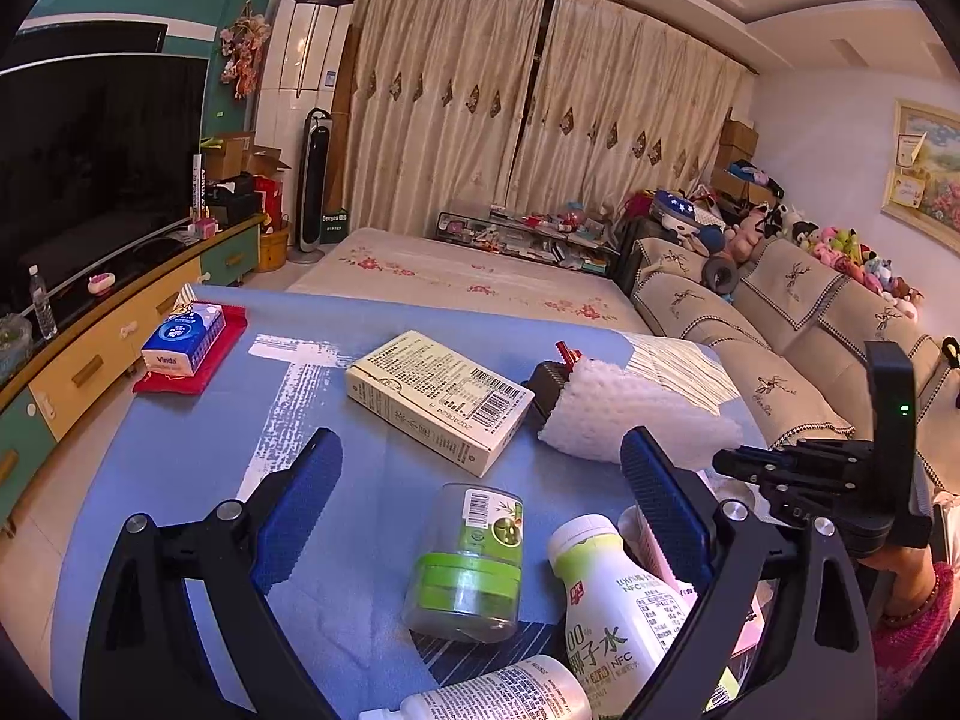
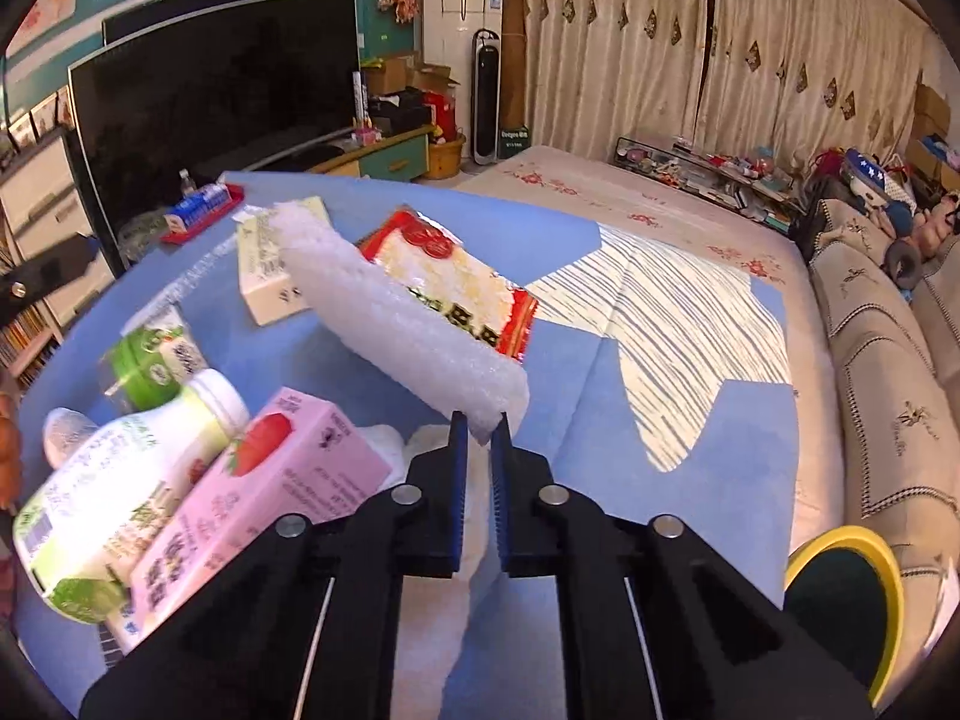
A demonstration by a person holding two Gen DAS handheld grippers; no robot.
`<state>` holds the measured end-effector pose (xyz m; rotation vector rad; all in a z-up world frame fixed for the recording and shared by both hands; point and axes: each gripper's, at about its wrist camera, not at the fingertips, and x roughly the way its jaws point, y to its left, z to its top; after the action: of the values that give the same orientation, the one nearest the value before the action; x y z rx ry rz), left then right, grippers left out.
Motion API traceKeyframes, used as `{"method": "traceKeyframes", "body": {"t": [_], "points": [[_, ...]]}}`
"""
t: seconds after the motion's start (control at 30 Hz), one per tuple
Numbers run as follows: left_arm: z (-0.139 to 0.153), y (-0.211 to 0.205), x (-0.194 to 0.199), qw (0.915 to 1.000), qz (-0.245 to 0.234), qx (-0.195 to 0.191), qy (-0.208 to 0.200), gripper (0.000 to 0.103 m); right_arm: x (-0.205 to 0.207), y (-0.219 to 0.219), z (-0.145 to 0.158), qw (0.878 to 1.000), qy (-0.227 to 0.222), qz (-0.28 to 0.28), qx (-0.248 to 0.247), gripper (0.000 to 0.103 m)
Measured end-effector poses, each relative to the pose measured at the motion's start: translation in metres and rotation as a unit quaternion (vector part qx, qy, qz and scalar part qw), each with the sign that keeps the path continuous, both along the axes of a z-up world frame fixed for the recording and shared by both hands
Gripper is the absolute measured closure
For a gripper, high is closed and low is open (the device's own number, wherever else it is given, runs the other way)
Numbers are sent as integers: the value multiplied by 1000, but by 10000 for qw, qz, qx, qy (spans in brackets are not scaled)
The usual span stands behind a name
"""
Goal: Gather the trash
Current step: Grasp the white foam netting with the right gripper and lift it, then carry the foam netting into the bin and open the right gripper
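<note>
My right gripper is shut on the near corner of a white foam sheet, which lies tilted over a red snack packet. In the left wrist view the same foam sheet meets the right gripper at the table's right side. My left gripper stands open above the blue tablecloth, nothing between its pads. Just ahead of it are a clear jar with a green lid, a coconut water bottle and a cream box. A pink carton lies beside the bottle.
A yellow-rimmed bin stands on the floor at the table's right, by the sofa. A tissue pack sits on a red tray at the far left corner. A white tube bottle lies at the near edge. A person's hand holds the right gripper.
</note>
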<state>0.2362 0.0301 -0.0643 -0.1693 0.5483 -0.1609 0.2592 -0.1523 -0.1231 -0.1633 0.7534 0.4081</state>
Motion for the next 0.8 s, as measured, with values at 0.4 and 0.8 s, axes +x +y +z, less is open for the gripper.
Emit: {"method": "traceKeyframes", "body": {"t": [0.4,0.8], "points": [[0,1,0,10000,27,-3,-5,10,-69,-26,49,9954,-593,-7,751,97],[-2,-2,-1,10000,-16,74,-13,10,-89,-147,23,9747,-374,-1926,1073,97]]}}
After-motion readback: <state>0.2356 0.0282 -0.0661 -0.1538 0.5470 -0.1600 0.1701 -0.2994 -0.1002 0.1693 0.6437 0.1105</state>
